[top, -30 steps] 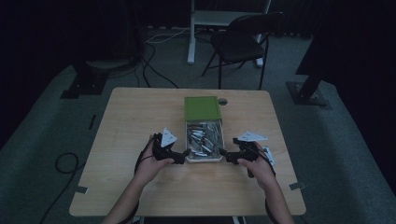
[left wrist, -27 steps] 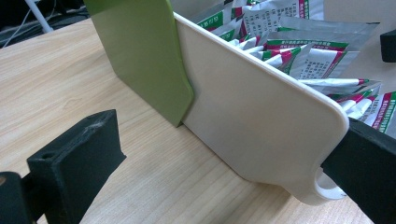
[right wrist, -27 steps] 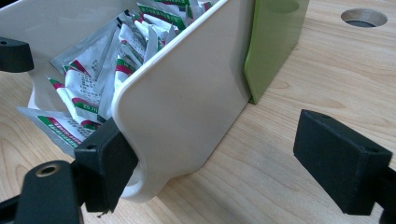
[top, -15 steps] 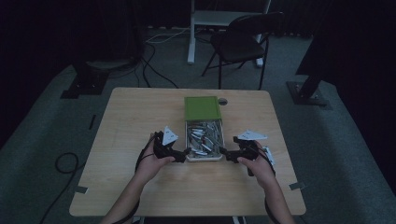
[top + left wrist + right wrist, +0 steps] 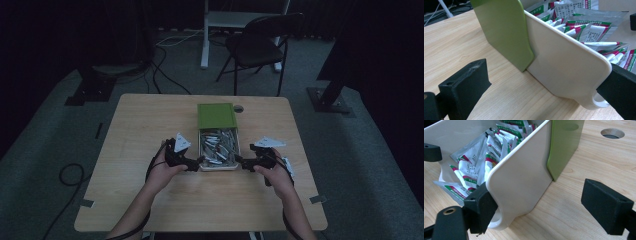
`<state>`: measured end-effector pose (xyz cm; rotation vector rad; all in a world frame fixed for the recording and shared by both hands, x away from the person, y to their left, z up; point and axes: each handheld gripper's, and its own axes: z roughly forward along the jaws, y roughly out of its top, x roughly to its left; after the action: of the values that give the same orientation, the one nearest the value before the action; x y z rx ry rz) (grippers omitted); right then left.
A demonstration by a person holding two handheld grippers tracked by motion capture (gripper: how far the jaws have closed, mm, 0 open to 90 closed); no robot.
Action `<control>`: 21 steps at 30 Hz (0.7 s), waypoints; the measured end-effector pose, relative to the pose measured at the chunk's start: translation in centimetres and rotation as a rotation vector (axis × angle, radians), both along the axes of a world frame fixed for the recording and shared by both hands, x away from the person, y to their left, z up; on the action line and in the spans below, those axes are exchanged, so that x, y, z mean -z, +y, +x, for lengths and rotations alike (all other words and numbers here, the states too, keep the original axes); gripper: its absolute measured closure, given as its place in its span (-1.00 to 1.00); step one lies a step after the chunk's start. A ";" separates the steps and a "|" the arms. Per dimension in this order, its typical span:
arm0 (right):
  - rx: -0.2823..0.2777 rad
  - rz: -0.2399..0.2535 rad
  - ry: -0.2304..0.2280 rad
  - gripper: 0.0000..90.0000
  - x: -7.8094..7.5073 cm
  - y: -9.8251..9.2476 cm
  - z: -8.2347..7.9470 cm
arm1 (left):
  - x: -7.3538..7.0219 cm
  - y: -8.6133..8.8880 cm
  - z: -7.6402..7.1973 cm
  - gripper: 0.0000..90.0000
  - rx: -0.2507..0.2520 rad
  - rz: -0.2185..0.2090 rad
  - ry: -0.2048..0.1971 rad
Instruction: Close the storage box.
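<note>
A white tray (image 5: 219,168) full of silver sachets (image 5: 218,146) with red and green print sits mid-table, its far end inside a green sleeve (image 5: 216,116). My left gripper (image 5: 198,162) is at the tray's near left corner. It is open, with the white side wall (image 5: 564,65) standing between its jaws, one outside and one on the sachet side. My right gripper (image 5: 239,161) is at the near right corner, also open. Its jaws straddle the tray's right wall (image 5: 524,182), the inner one close against it.
The wooden table (image 5: 150,125) has a round cable hole (image 5: 238,108) behind the green sleeve. Something pale and flat (image 5: 288,168) lies just right of the right hand. On the floor beyond the table are a folding chair (image 5: 260,45) and cables.
</note>
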<state>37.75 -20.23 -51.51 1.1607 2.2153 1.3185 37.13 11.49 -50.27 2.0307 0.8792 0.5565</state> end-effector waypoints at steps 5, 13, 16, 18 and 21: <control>0.009 0.005 0.001 -0.66 0.0 0.0 0.1 | 0.0 -0.1 0.2 -0.96 -0.003 0.002 0.000; 0.019 0.003 0.000 -0.66 -0.2 0.2 0.5 | 0.0 -0.1 0.6 -0.96 -0.005 -0.003 0.006; 0.020 0.003 0.000 -0.66 -0.3 0.2 0.7 | 0.0 -0.1 0.9 -0.96 -0.007 -0.004 0.007; 0.019 0.001 -0.002 -0.66 -0.4 0.3 0.9 | 0.0 -0.1 1.0 -0.96 -0.010 -0.001 0.007; 0.021 0.001 -0.004 -0.66 -0.5 0.5 1.1 | 0.0 -0.1 1.2 -0.96 -0.015 -0.005 0.007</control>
<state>38.85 -19.76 -51.02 1.1773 2.1941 1.3127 38.37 11.37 -50.28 2.0237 0.8995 0.5553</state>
